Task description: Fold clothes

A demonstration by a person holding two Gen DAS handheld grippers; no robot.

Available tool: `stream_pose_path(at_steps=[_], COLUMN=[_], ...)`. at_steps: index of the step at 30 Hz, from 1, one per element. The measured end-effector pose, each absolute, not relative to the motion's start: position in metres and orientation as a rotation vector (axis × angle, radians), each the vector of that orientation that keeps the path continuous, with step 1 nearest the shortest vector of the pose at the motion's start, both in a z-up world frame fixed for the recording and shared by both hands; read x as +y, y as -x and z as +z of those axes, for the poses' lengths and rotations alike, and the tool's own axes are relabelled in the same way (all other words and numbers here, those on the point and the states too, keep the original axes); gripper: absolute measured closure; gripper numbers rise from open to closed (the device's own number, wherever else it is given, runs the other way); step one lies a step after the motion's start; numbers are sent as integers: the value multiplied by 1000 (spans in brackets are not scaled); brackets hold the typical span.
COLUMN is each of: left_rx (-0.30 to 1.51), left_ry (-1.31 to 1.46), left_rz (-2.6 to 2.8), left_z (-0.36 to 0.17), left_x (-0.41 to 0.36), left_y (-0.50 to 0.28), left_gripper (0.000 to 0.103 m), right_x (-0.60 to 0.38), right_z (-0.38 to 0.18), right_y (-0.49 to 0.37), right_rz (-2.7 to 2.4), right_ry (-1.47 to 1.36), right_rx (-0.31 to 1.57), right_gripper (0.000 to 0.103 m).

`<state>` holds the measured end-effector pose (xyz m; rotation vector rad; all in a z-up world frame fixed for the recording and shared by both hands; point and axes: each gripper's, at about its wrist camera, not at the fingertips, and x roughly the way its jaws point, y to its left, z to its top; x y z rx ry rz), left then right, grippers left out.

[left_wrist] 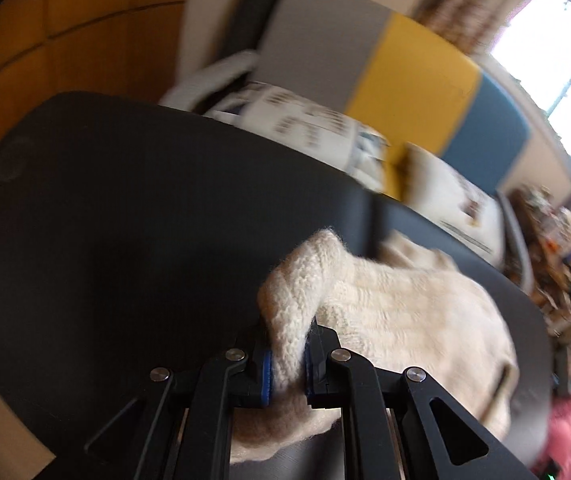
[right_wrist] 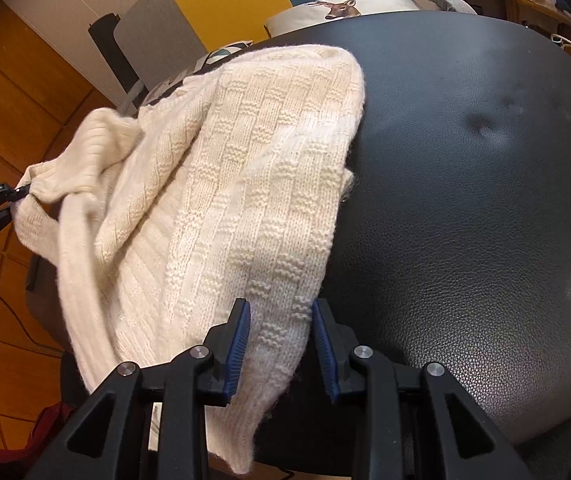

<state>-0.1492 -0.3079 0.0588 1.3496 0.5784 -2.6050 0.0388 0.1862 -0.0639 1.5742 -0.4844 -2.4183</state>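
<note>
**Sweater pinched at both ends, fold about to be set**

While both tools have cloth in them, the cream knit sweater [right_wrist: 213,184] lies draped over the left half of a black leather seat [right_wrist: 465,200], its lower edge spilling off the near rim toward 7 o'clock in the right wrist view.

- Left gripper [left_wrist: 287,364]: fingers pressed onto a thick ribbed roll of the sweater [left_wrist: 385,312], likely a cuff or collar; the picture is motion-blurred, so which part is uncertain. From the right wrist view this gripper [right_wrist: 21,192] sits at 9 o'clock, off the seat edge.
- Right gripper [right_wrist: 281,344]: blue pads [right_wrist: 239,344] stand either side of a hanging sleeve or hem strip. A gap seems to show on the right side, so I judge the hold loose rather than firm.

Doing it well: firm up the right hold before any lift. Raise both ends level so the knit does not stretch, carry the left end across toward 3 o'clock, and lay it flat. Heavy knit slides on leather; keep most of its weight on the seat.

Deer cushion [right_wrist: 337,4] at 12 o'clock, well apart.
</note>
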Motion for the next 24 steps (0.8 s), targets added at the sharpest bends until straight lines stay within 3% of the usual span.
stream_pose_path(at_steps=[8, 14, 19, 23, 24], left_rx=[645, 536, 546, 661, 686], left_ry=[-1269, -1288, -1391, -1298, -1251], left_rz=[-2372, -2283, -2213, -2308, -2317], left_z=[8, -23, -48, -26, -17], left_x=[-423, -458, -467, -475, -477], left_y=[175, 194, 199, 169, 158], left_gripper=[91, 91, 85, 80, 74], right_x=[168, 154, 145, 139, 139], right_z=[-55, -55, -55, -56, -57], right_y=[-34, -37, -36, -36, -35], right_rz=[-2433, -2421, -2405, -2380, -2378], right_ry=[-1630, -1655, -1677, -1669, -1668], right_rx=[-405, -369, -359, -332, -337], right_gripper=[71, 71, 66, 60, 60])
